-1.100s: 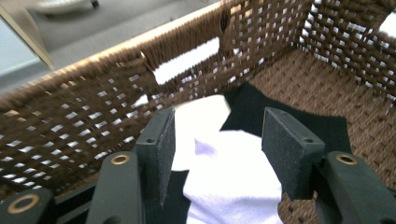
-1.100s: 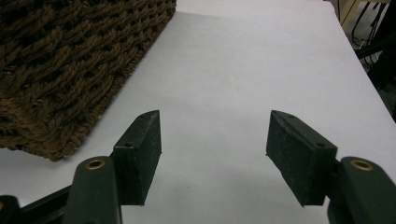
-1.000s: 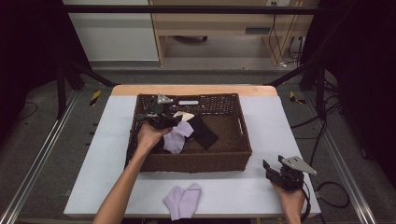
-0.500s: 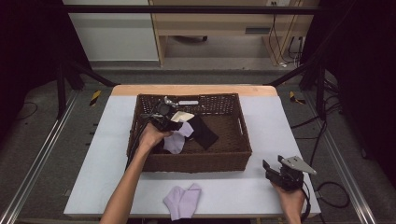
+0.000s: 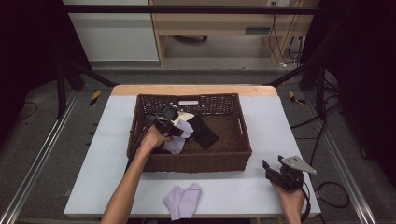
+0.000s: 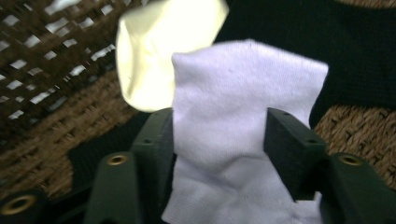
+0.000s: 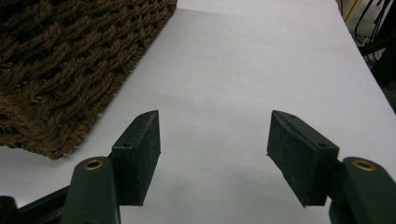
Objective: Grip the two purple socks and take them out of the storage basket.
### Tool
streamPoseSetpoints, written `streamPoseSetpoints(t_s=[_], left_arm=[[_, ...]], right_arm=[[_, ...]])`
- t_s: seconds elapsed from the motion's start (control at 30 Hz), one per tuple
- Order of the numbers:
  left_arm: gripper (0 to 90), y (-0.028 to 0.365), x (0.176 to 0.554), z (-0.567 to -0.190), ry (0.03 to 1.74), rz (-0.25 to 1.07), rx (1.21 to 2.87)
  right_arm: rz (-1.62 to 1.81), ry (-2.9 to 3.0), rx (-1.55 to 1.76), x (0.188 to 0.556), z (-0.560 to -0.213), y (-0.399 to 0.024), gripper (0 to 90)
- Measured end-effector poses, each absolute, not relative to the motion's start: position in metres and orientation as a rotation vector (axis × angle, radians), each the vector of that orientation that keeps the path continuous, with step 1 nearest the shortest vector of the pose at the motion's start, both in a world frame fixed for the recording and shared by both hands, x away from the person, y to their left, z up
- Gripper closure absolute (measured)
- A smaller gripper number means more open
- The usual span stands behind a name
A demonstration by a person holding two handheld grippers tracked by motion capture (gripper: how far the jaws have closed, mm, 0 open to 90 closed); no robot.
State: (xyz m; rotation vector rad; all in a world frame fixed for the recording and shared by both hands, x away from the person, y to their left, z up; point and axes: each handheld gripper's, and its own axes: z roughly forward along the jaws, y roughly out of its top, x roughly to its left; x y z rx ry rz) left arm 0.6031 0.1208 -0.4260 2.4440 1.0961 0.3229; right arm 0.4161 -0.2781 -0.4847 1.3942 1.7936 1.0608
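- Reaching into the dark brown woven wicker basket (image 5: 140,122), the left gripper (image 5: 180,129) has sunk a little lower than it was a second ago, down among the socks lying inside.
- Its jaws have just been closing slightly, with the pale lilac knitted sock (image 6: 243,135) lying between them. In the left gripper view the two black fingers (image 6: 292,144) are spread on either side of the sock; the left one lies against its edge, but I cannot see them pinching it yet.
- My reading is that the pickup is at its closing step: the gripper is lined up, and a firm squeeze is what remains before the sock can be lifted out.
- The lilac sock sits in the left half of the basket, flat and soft, with a fine terry-like surface. Its far end overlaps a cream-coloured sock (image 6: 163,42), and a black sock (image 6: 327,51) lies behind and to the right.
- A matching folded pair of lilac socks (image 5: 183,200) rests on the white table (image 5: 102,154) in front of the basket, near the person's edge.
- The right gripper (image 5: 274,170) has kept its place at the front right of the table, well apart from the basket. Its fingers (image 7: 140,154) are spread wide above bare table, holding nothing.
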Motion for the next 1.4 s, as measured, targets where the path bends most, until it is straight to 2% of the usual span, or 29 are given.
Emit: streamPoseSetpoints(t_s=[0.17,0.3,0.37,0.63,0.77,0.97,1.17,1.4], left_arm=[[60.6,0.119,0.605,-0.430,1.129,0.268,2.499],[79.9,0.121,0.606,-0.428,1.162,0.237,2.501],[83.5,0.123,0.606,-0.427,1.177,0.214,2.481],[85.0,0.133,0.599,-0.411,1.150,0.256,2.340],[85.2,0.140,0.591,-0.396,1.110,0.333,2.223],[85.6,0.144,0.579,-0.381,1.054,0.411,2.139],[85.6,0.155,0.556,-0.353,0.969,0.467,1.982],[85.6,0.166,0.530,-0.333,0.904,0.498,1.907]], right_arm=[[1.061,1.795,1.392,0.416,-0.485,-0.278,34.9],[1.061,1.795,1.391,0.416,-0.485,-0.278,35.1],[1.058,1.795,1.388,0.415,-0.485,-0.278,35.2],[1.060,1.791,1.388,0.415,-0.485,-0.278,35.2],[1.059,1.793,1.393,0.416,-0.485,-0.278,35.3],[1.059,1.792,1.393,0.416,-0.485,-0.278,35.7],[1.058,1.791,1.393,0.416,-0.485,-0.278,35.8],[1.059,1.788,1.389,0.415,-0.484,-0.278,36.7]])
